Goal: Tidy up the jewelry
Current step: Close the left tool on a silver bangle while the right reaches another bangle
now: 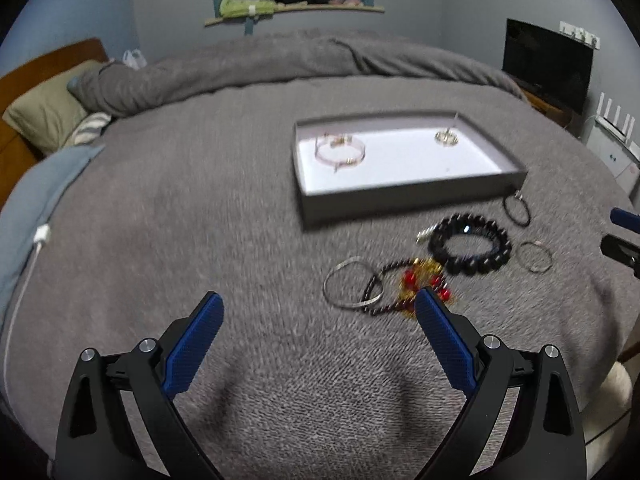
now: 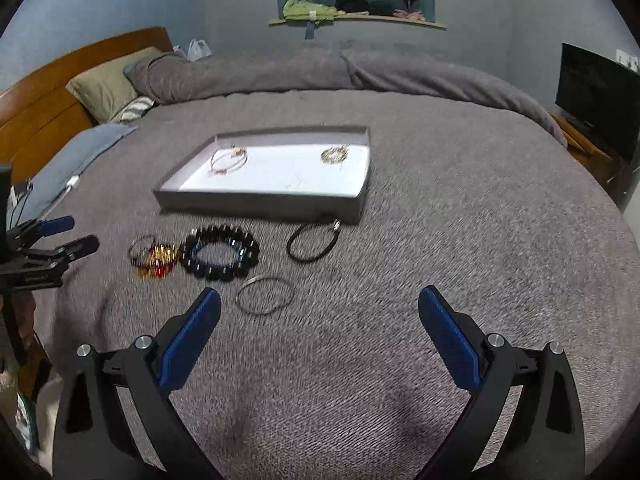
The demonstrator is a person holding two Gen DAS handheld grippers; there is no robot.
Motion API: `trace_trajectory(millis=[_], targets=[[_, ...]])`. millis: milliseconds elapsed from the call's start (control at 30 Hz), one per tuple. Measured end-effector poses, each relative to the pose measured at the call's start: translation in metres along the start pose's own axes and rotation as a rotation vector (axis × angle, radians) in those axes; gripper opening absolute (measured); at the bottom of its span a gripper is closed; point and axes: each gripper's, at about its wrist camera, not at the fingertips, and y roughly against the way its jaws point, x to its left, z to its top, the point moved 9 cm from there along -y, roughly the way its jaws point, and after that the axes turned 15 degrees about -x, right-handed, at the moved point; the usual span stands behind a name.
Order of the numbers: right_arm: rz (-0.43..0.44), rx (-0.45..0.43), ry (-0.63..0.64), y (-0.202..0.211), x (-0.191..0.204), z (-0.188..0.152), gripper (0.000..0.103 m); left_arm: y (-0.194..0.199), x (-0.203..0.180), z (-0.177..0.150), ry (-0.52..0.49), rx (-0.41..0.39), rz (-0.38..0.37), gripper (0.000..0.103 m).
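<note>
A grey tray (image 1: pixel 408 194) (image 2: pixel 260 202) with a white floor lies on the bed and holds a pink bangle (image 1: pixel 340 150) (image 2: pixel 229 159) and gold rings (image 1: pixel 447 138) (image 2: pixel 335 155). In front of it on the blanket lie a black bead bracelet (image 1: pixel 470 246) (image 2: pixel 219 253), a red and gold bracelet (image 1: pixel 420 282) (image 2: pixel 154 258), a silver bangle (image 1: pixel 352 284), a thin wire bangle (image 1: pixel 534 256) (image 2: pixel 265 289) and a black cord bracelet (image 1: pixel 517 209) (image 2: pixel 314 242). My left gripper (image 1: pixel 320 304) is open and empty, just before the red bracelet. My right gripper (image 2: pixel 320 300) is open and empty, right of the wire bangle.
The grey blanket (image 1: pixel 200 220) covers the bed. Pillows (image 2: pixel 104 84) and a wooden headboard (image 2: pixel 44 96) are at the left. A white charger cable (image 1: pixel 38 240) lies at the bed's left edge. A dark monitor (image 2: pixel 596 96) stands at the right.
</note>
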Motion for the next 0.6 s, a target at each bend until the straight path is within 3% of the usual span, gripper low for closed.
trace_trajectory(millis=[267, 600], targets=[[0.029, 0.041, 0.008, -0.021, 0.013, -0.018, 0.098, -0.026, -0.011, -0.008, -0.017, 0.014, -0.048, 0.096], [0.050, 0.060, 0.039, -0.044, 0.022, -0.028, 0.098, -0.054, -0.007, -0.014, -0.021, 0.035, -0.046, 0.094]])
